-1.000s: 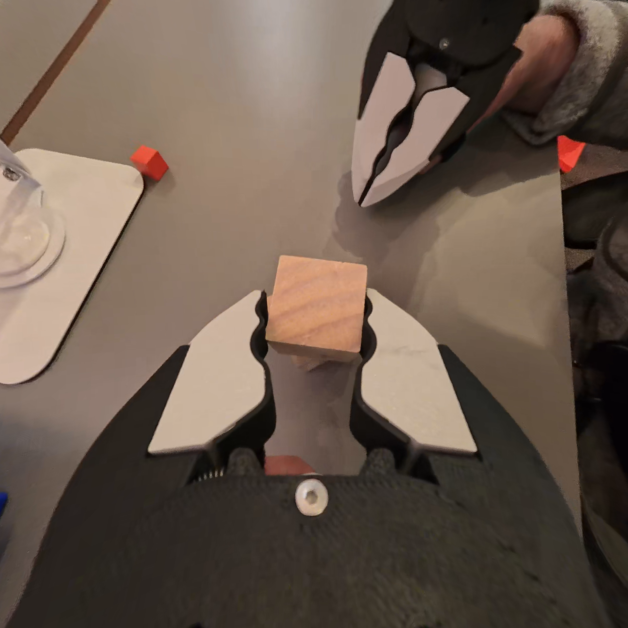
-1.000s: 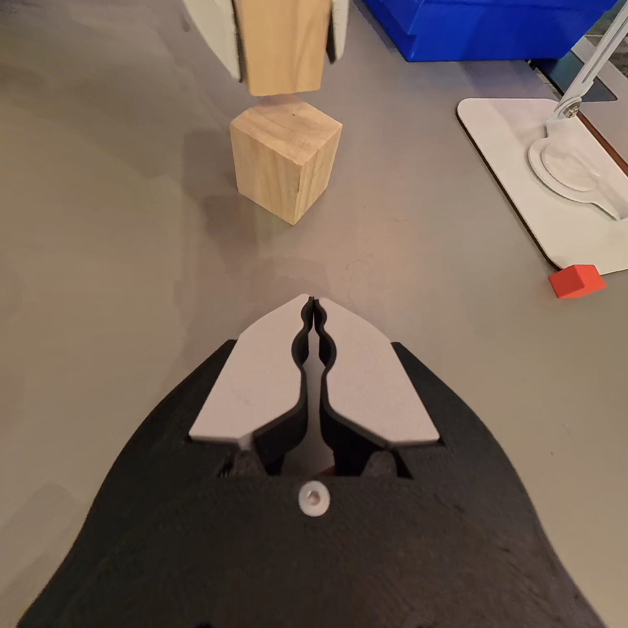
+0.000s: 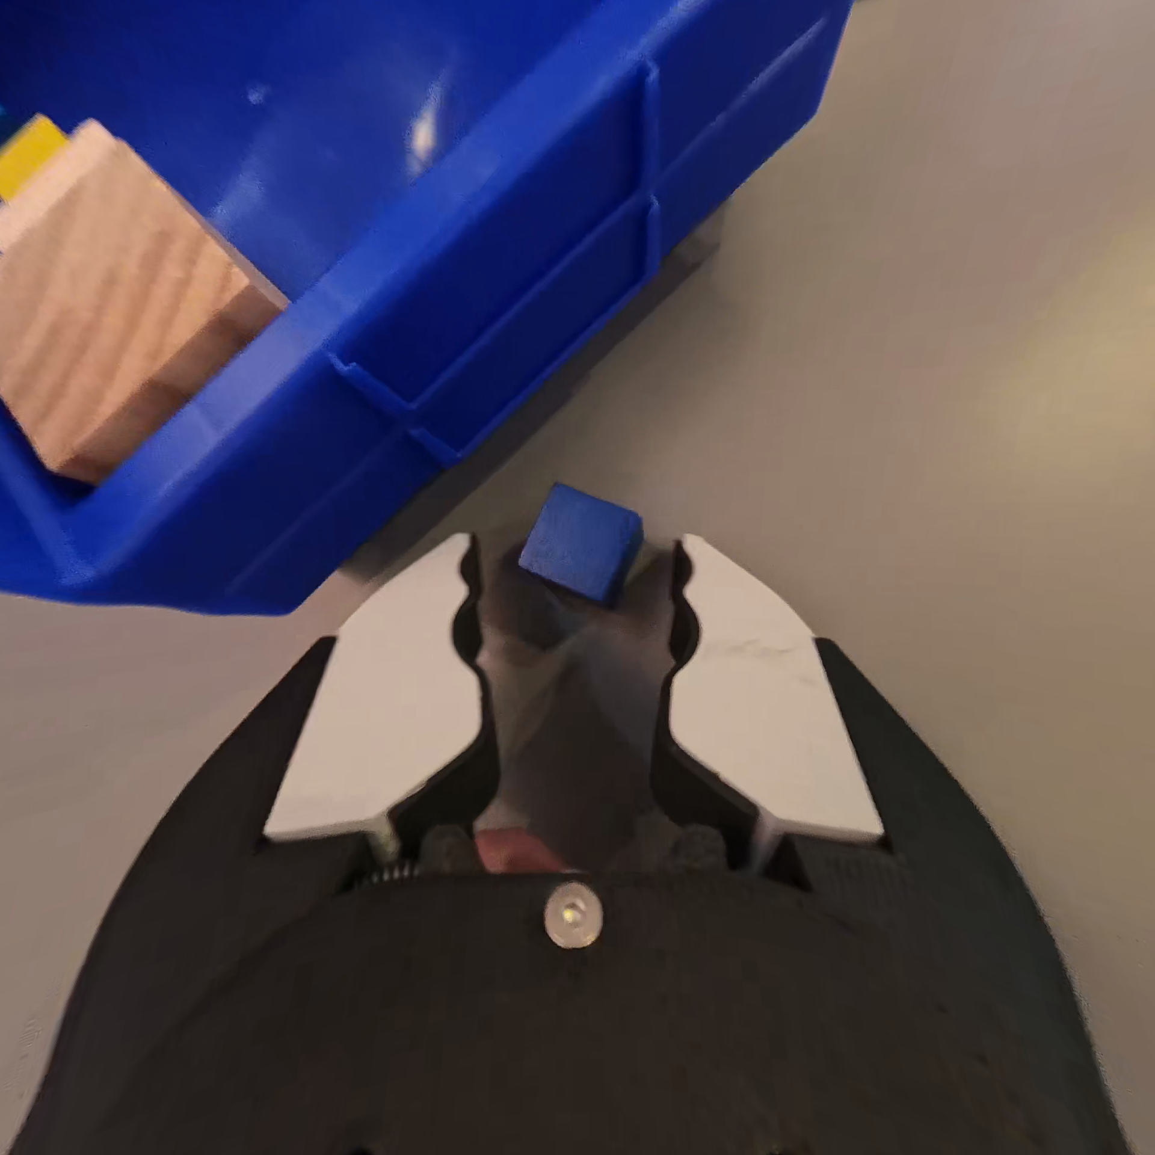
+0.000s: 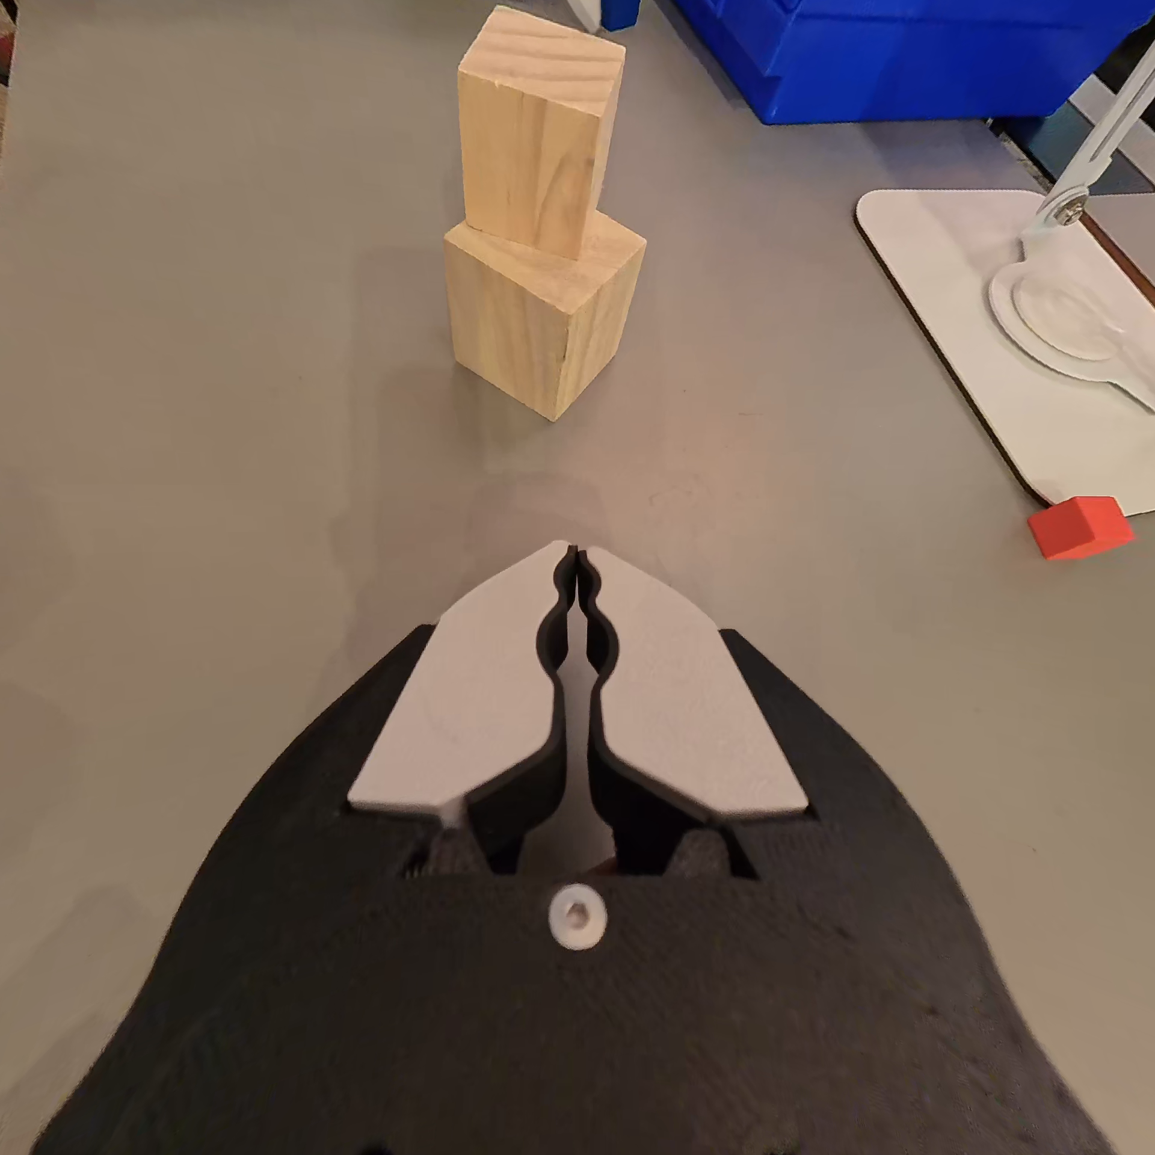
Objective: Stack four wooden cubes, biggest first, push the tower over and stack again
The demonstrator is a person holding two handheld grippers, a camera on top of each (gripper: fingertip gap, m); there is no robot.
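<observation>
Two plain wooden cubes stand stacked on the grey table in the right wrist view: a larger bottom cube (image 4: 539, 317) and a smaller top cube (image 4: 537, 134), turned a little on it. My right gripper (image 4: 576, 550) is shut and empty, low over the table, well short of the stack. My left gripper (image 3: 575, 544) is open over the table beside a blue bin (image 3: 437, 262). A small blue cube (image 3: 581, 545) lies on the table between its fingertips, not gripped. A plain wooden cube (image 3: 125, 294) lies in the bin.
A yellow block (image 3: 31, 153) lies behind the wooden cube in the bin. The blue bin (image 4: 906, 56) also shows at the back right of the right wrist view. A white mat (image 4: 975, 350) with a clear stand lies at the right, a small red cube (image 4: 1078, 526) by its corner. One gripper's finger ends stand about 40 centimetres off the other's.
My left gripper has let go of the wooden cube, which now sits on the bigger cube, and has swung away to the blue bin with its jaws open. The right gripper stayed shut.
</observation>
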